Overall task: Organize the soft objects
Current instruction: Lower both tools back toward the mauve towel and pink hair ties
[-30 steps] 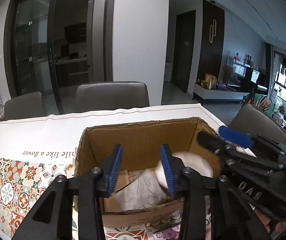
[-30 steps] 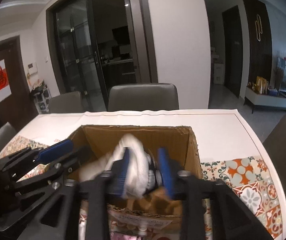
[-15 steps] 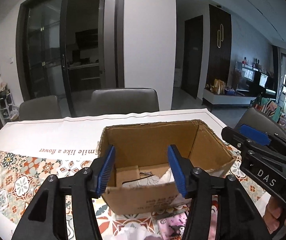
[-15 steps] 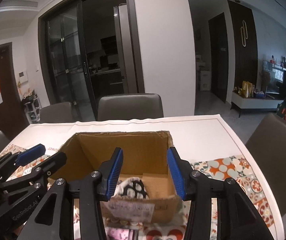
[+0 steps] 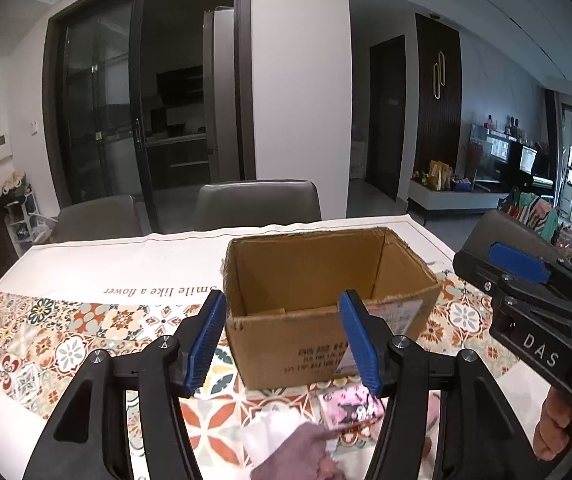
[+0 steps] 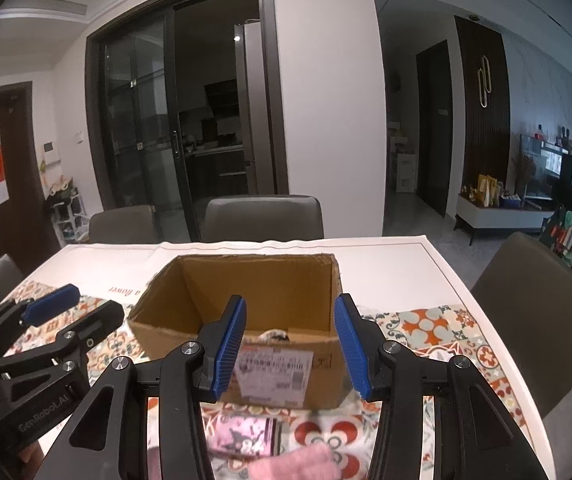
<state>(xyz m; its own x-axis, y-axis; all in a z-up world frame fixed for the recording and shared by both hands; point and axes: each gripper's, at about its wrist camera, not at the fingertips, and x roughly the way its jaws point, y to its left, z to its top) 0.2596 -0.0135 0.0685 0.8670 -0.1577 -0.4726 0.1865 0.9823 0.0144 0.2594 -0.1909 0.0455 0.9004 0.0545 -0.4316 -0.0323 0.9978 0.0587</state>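
Socks (image 6: 246,440) before cardboard box (image 5: 325,344), tools empty

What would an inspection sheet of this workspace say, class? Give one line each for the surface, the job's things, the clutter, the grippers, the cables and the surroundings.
Surface: table under a tile-patterned cloth with a white printed runner.
Job's things: open brown cardboard box, a patterned soft item just visible inside; pink printed cloth, fuzzy pink piece and white cloth lie in front of the box.
Clutter: nothing seen.
Grippers: left gripper with its fingers opening, nothing between them; right gripper open and empty.
Cables: nothing seen.
Surroundings: grey chairs, dark glass sliding doors, white pillar, living area at right.
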